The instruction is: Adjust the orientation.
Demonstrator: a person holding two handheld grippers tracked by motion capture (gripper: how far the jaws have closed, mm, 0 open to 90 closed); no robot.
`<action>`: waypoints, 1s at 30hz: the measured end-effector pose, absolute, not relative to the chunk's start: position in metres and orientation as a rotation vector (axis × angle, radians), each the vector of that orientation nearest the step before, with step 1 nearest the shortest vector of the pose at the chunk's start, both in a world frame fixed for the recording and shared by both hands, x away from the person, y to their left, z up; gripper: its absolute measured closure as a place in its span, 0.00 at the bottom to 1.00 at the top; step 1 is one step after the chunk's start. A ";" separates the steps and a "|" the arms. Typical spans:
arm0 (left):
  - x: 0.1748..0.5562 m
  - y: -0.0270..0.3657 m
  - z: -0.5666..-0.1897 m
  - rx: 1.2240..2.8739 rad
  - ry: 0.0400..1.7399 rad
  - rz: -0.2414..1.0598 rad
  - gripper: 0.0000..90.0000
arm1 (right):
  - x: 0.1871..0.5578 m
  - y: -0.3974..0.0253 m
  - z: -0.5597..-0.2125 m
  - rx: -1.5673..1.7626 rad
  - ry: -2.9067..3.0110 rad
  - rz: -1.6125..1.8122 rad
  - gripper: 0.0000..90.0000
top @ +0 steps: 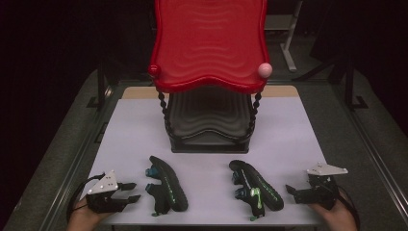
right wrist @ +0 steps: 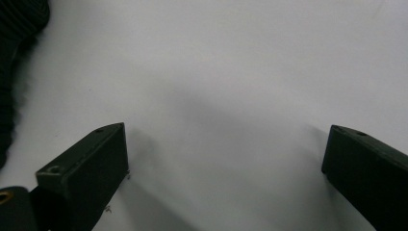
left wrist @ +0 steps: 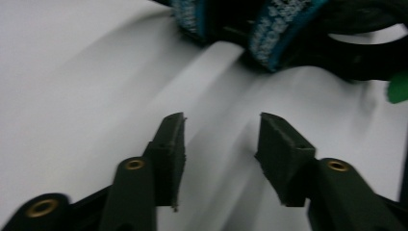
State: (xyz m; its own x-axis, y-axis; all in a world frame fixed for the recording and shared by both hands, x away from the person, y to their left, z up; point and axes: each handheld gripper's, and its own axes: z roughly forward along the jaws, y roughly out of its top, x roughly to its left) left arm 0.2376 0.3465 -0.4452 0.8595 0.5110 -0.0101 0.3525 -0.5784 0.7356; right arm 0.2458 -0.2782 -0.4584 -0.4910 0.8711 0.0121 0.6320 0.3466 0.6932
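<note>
Both tools gape empty: the left tool [top: 129, 191] faces the left sandal [top: 168, 184] on the table [top: 130, 130], the right tool [top: 294, 191] the right sandal [top: 257, 185] (each best pinched at its strap)

The high view is dim around the edges, the room nearly black, while light from above brightens the bench [top: 134, 139] and puts a sheen on the red tray [top: 209, 43]. Both close views look soft and blurred, with broad grey shadows across the white surface; the sandal [left wrist: 284, 33] is out of focus.
</note>
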 end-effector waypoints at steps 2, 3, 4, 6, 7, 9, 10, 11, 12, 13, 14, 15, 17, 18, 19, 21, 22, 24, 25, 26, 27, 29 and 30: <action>0.237 0.345 -0.444 2.248 0.591 0.249 0.71 | 0.246 -0.278 -0.458 1.325 2.255 0.919 0.02; 0.236 0.342 -0.442 2.237 0.573 0.241 0.72 | 0.246 -0.278 -0.458 1.325 2.255 0.918 0.02; 0.236 0.342 -0.442 2.237 0.573 0.241 0.72 | 0.246 -0.278 -0.458 1.325 2.255 0.918 0.02; 0.235 0.338 -0.441 2.237 0.555 0.235 0.72 | 0.246 -0.278 -0.458 1.326 2.255 0.919 0.02; 0.235 0.336 -0.440 2.231 0.536 0.224 0.72 | 0.246 -0.278 -0.458 1.325 2.255 0.919 0.02; 0.234 0.333 -0.439 2.225 0.526 0.229 0.73 | 0.246 -0.278 -0.458 1.325 2.255 0.919 0.02; 0.234 0.331 -0.439 2.221 0.522 0.231 0.73 | 0.246 -0.278 -0.458 1.325 2.255 0.919 0.02; 0.236 0.327 -0.437 2.217 0.514 0.237 0.72 | 0.246 -0.278 -0.458 1.325 2.255 0.919 0.02; 0.236 0.327 -0.437 2.217 0.514 0.237 0.72 | 0.246 -0.278 -0.458 1.325 2.255 0.919 0.02; 0.237 0.325 -0.436 2.209 0.507 0.234 0.72 | 0.246 -0.278 -0.458 1.325 2.256 0.917 0.02; 0.238 0.324 -0.435 2.202 0.503 0.227 0.72 | 0.246 -0.278 -0.458 1.325 2.256 0.917 0.02; 0.239 0.321 -0.435 2.198 0.495 0.221 0.72 | 0.246 -0.278 -0.458 1.325 2.256 0.918 0.02; 0.240 0.316 -0.434 2.209 0.482 0.236 0.71 | 0.246 -0.278 -0.458 1.325 2.255 0.919 0.02; 0.240 0.316 -0.434 2.209 0.482 0.236 0.71 | 0.246 -0.278 -0.458 1.325 2.255 0.919 0.02; 0.240 0.315 -0.433 2.214 0.484 0.241 0.72 | 0.246 -0.278 -0.459 1.325 2.254 0.920 0.02; 0.241 0.315 -0.433 2.206 0.492 0.241 0.75 | 0.246 -0.278 -0.459 1.325 2.254 0.920 0.02; 0.242 0.316 -0.433 2.209 0.492 0.231 0.76 | 0.246 -0.278 -0.459 1.326 2.254 0.920 0.02; 0.243 0.315 -0.433 2.202 0.498 0.225 0.76 | 0.246 -0.278 -0.459 1.326 2.254 0.920 0.02; 0.243 0.314 -0.432 2.205 0.495 0.225 0.77 | 0.246 -0.278 -0.459 1.325 2.254 0.920 0.02; 0.243 0.314 -0.432 2.205 0.495 0.225 0.77 | 0.246 -0.278 -0.459 1.325 2.254 0.920 0.02; 0.243 0.313 -0.431 2.206 0.493 0.228 0.77 | 0.246 -0.278 -0.459 1.326 2.254 0.920 0.02; 0.243 0.312 -0.430 2.208 0.491 0.233 0.79 | 0.246 -0.278 -0.459 1.326 2.254 0.920 0.02; 0.243 0.312 -0.429 2.208 0.489 0.235 0.79 | 0.246 -0.278 -0.459 1.326 2.254 0.920 0.02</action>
State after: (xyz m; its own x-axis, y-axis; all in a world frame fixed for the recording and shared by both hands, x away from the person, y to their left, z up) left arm 0.2432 0.3121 -0.4286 0.9063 0.4227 0.0015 0.2649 -0.5706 0.7773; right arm 0.2459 -0.2781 -0.4586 -0.4906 0.8713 0.0131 0.6317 0.3453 0.6941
